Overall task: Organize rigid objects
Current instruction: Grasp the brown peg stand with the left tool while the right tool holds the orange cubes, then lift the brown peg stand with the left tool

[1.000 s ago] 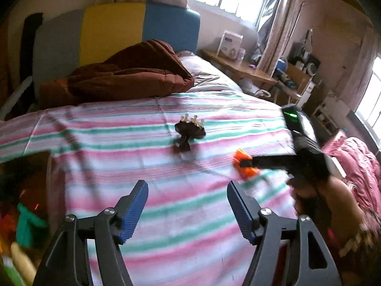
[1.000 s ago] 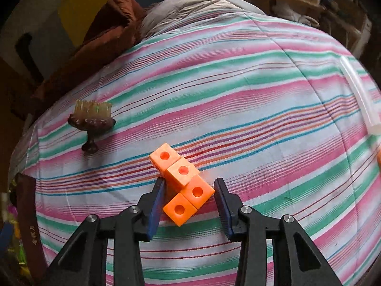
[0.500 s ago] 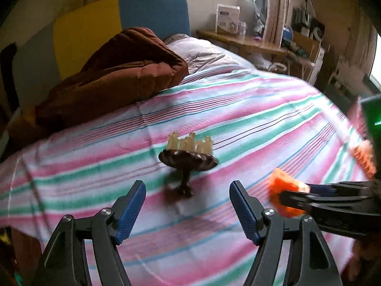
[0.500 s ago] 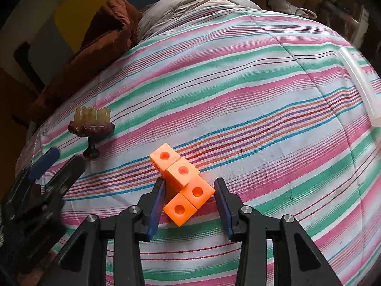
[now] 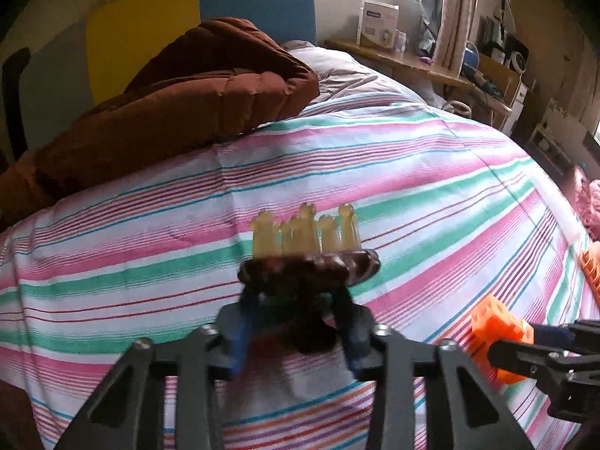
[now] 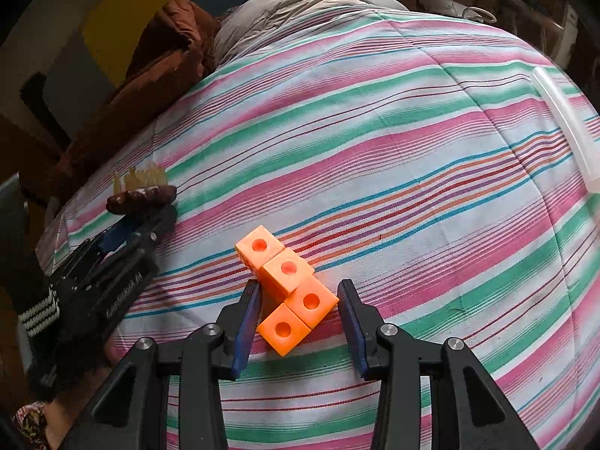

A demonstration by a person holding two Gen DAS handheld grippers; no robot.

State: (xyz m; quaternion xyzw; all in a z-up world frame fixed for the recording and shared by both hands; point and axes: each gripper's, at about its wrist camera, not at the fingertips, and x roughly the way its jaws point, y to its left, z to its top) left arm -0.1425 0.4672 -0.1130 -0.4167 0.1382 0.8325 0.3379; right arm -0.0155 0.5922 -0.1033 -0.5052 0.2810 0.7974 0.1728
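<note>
On the dark pedestal dish (image 5: 309, 268) stand yellowish pegs (image 5: 305, 230).

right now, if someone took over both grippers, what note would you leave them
Left gripper: jaws closing around the stem of the brown stand with pale pegs, which is upright on the striped bedspread; a firm grip is not clear yet.
Right gripper: low on the bedspread, jaws either side of the near end of the orange cubes; pads look in contact.
Done: both things reached, neither lifted.
Left: confirm both grips, lift, set them where they belong. A clear bin's rim shows at the right edge of the bed.
</note>
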